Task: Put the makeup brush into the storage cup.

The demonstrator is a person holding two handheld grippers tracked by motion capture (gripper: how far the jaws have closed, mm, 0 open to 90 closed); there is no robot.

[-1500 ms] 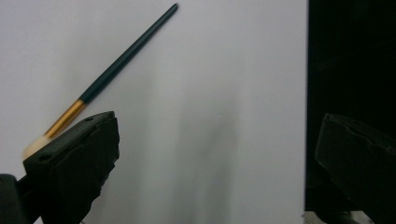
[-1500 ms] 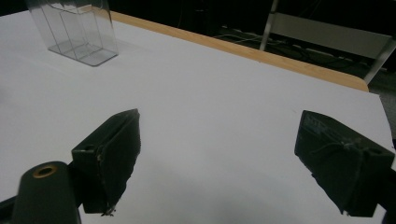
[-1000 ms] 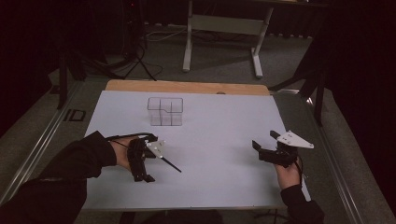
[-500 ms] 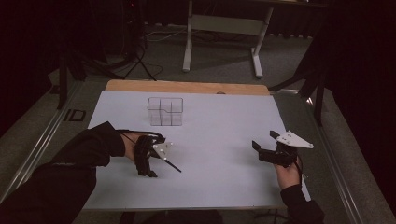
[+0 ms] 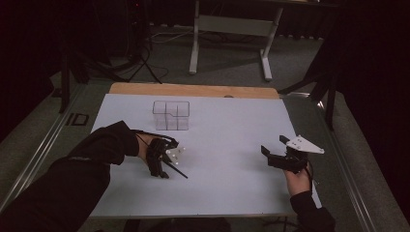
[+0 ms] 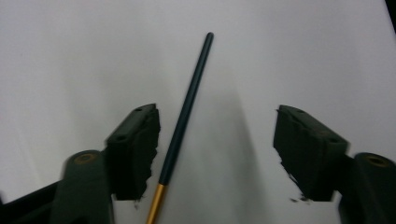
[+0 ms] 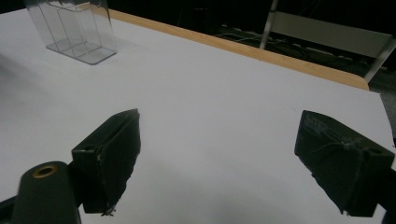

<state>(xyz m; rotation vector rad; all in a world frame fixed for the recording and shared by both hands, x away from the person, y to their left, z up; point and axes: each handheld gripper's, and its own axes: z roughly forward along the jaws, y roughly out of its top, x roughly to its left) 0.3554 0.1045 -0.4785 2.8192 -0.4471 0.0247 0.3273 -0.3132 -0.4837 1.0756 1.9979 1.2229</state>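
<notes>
Left tongs [image 6: 215, 144] shifted toward worktop [image 5: 227, 121] middle since earlier frame, jaws just been closing, not yet pressing; dark pen [image 6: 187, 112] flat between them, close by one pad. Pen near front-left part of worktop. Right tongs [image 7: 215, 163] wide open near right edge, holding nothing.

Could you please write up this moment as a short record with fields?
surface: white table
item in hand: dark slim brush handle with gold ferrule, lying flat
left tool: jaws astride the handle, just been closing, pads not yet pressing
right tool: open, nothing between jaws
container: clear compartmented organiser, upright at the far side
</notes>
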